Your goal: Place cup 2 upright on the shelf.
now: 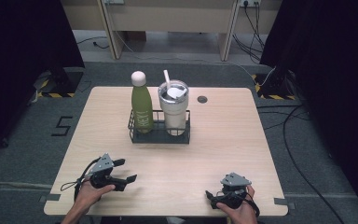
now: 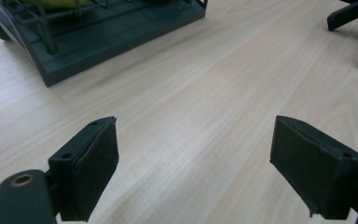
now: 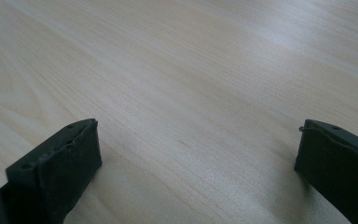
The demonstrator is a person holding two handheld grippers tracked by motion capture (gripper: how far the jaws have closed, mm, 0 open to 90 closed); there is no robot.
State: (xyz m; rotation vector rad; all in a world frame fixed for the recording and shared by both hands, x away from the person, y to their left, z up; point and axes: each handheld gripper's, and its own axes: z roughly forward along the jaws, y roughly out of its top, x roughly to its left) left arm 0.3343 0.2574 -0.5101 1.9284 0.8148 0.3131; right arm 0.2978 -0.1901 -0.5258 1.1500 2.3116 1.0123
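A black wire basket (image 1: 159, 135) stands at the middle of the wooden table (image 1: 223, 140). In it are a green bottle (image 1: 141, 106) with a pale cap on the left and a white tumbler (image 1: 174, 108) with a straw on the right. My left gripper (image 1: 126, 170) rests near the front left, open, jaws pointing right, nothing between them. My right gripper (image 1: 213, 198) lies at the front right edge, open and empty, jaws pointing left. In the left gripper view, the left gripper (image 2: 193, 163) faces bare wood, with the basket (image 2: 98, 37) ahead left and the right gripper's jaws (image 2: 354, 28) far right. The right gripper (image 3: 198, 172) frames bare tabletop.
A small round grommet (image 1: 202, 99) sits in the table behind the tumbler. Dark curtains flank both sides, and cables run over the grey floor at the right (image 1: 293, 140). Wooden furniture legs (image 1: 114, 32) stand beyond the table.
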